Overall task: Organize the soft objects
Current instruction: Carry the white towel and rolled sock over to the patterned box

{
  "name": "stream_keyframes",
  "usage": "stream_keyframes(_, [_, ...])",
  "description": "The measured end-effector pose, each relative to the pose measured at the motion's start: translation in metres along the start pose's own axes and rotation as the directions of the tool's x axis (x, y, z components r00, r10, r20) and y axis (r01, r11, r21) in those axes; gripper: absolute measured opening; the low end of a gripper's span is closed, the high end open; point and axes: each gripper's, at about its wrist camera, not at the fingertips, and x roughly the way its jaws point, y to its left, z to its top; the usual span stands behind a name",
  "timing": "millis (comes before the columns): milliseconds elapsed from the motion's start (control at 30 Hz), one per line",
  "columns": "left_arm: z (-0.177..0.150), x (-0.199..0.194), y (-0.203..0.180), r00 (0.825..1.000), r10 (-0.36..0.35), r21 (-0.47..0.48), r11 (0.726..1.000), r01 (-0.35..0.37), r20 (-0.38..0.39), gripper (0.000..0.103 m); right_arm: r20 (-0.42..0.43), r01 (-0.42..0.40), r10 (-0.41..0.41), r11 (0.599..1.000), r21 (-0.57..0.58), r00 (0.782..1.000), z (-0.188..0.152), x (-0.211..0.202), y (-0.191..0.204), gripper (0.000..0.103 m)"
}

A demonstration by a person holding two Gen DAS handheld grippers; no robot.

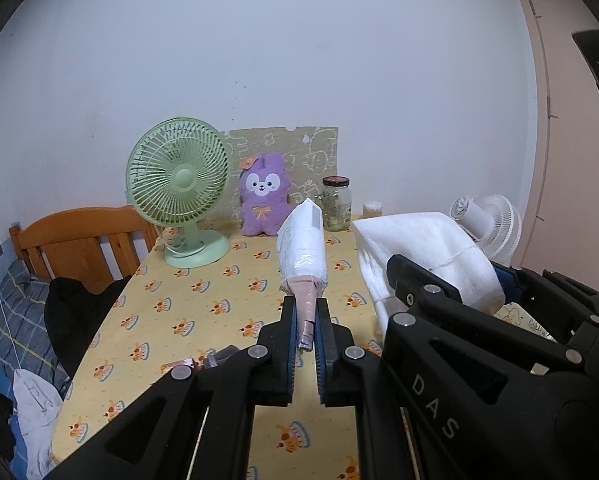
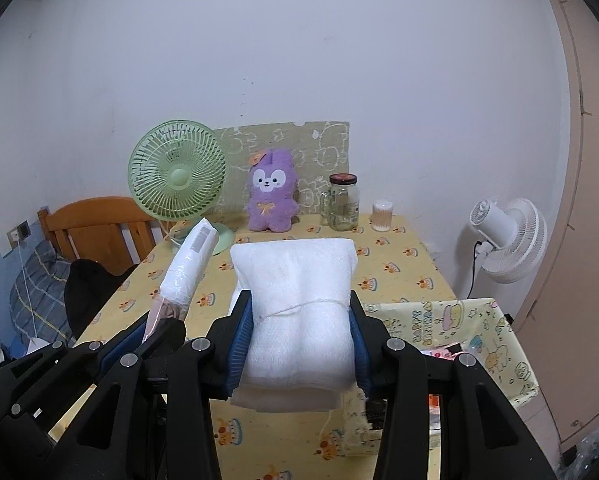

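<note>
above a table [image 1: 203,280] in a yellow cloth, the left gripper [image 1: 304,316] pinches the pink end of a plastic-wrapped tissue pack [image 1: 303,240], while the right gripper [image 2: 299,336] squeezes a string-tied white foam bundle [image 2: 295,292]. both soft items ride mid-carry, off the table; next comes choosing a spot, likely near the purple plush [image 2: 273,196], and lowering gently.

The jar [image 1: 336,204] stands partly behind the tip of the wrapped pack [image 1: 302,240] in the left wrist view, and its contents are too small to tell. The white bundle [image 2: 295,320] hides the table [image 2: 399,264] beneath it, and its lower end is lost behind the right gripper [image 2: 299,344]. A box [image 2: 471,332] at the right, perhaps open, shows contents too blurred to name. The white fan [image 1: 487,228] is half hidden by the bundle.
</note>
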Motion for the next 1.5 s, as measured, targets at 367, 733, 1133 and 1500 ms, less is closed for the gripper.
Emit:
stream_keyframes(367, [0.007, 0.01, -0.037, 0.999, -0.034, 0.016, 0.999, 0.034, 0.008, 0.005, 0.012, 0.032, -0.032, 0.999, 0.009, 0.999, 0.004, 0.0, -0.037, 0.047])
stream_keyframes(733, [0.009, 0.027, -0.073, 0.996, -0.086, 0.042, 0.995, 0.086, 0.003, 0.005, 0.012, 0.07, -0.071, 0.997, 0.03, 0.997, 0.001, 0.005, -0.075, 0.047])
stream_keyframes(1133, [0.004, 0.049, -0.118, 0.987, -0.16, 0.077, 0.984, 0.162, -0.031, 0.005, -0.004, 0.135, -0.135, 0.988, 0.077, 0.991, -0.013, 0.013, -0.122, 0.047])
stream_keyframes(1500, [-0.012, 0.072, -0.152, 0.97, -0.216, 0.112, 0.967, 0.228, -0.113, 0.009, -0.061, 0.18, -0.174, 0.976, 0.122, 0.983, -0.037, 0.025, -0.158, 0.047])
